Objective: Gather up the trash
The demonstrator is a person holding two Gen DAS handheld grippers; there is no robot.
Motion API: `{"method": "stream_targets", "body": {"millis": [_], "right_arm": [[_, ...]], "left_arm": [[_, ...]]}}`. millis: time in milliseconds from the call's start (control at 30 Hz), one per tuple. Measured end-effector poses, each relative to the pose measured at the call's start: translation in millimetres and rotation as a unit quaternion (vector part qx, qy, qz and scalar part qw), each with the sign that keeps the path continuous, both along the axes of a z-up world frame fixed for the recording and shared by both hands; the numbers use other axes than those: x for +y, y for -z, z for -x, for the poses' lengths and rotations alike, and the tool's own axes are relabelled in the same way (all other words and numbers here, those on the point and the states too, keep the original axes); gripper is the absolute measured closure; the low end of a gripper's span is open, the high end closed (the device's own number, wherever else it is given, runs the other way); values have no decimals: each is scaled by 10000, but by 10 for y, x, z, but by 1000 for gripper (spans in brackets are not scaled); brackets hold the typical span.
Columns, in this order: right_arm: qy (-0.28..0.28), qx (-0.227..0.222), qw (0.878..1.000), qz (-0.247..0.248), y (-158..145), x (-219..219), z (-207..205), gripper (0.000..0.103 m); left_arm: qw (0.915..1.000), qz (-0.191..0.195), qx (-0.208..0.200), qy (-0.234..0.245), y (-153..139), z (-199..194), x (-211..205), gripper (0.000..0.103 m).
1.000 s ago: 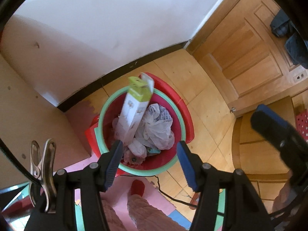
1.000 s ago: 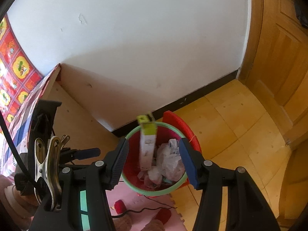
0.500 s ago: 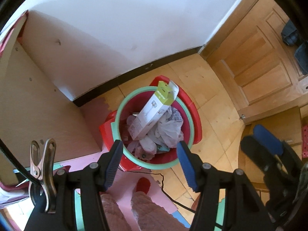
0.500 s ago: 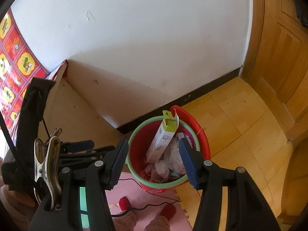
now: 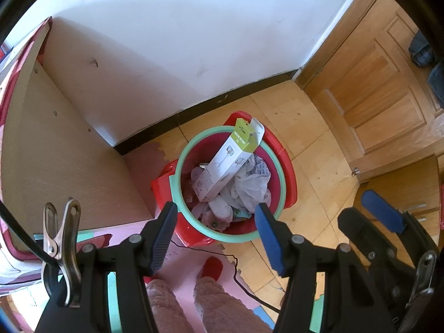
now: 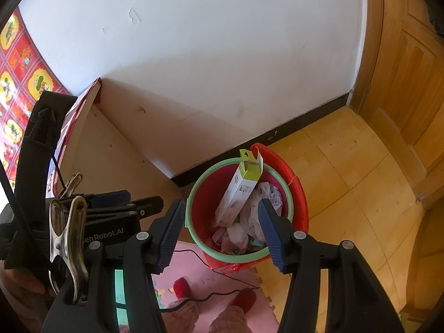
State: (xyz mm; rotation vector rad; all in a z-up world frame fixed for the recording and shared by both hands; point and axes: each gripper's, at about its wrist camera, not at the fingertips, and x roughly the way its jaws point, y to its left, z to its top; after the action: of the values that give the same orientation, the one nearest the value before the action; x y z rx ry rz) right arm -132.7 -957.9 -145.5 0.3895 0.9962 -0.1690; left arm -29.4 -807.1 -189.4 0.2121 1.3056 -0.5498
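We see a red bin (image 5: 288,183) with a green rim on the wooden floor (image 5: 313,149), near the white wall (image 5: 194,41). A white-and-green carton (image 5: 224,166) leans inside it on crumpled trash. Our left gripper (image 5: 215,231) and right gripper (image 6: 219,230) hang wide apart, empty.

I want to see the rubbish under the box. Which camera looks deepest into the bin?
The left wrist view: it looks almost straight down into the bin, showing crumpled bags and wrappers beside the box. The right wrist view is more slanted, and its finger hides some.
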Motion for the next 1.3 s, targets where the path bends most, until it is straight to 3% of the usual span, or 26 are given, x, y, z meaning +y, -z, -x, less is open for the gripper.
{"method": "stream_targets", "body": {"millis": [1300], "right_arm": [[17, -9, 10000, 7, 5, 55, 57, 47]], "left_arm": [[10000, -60, 19, -12, -7, 83, 90, 42]]}}
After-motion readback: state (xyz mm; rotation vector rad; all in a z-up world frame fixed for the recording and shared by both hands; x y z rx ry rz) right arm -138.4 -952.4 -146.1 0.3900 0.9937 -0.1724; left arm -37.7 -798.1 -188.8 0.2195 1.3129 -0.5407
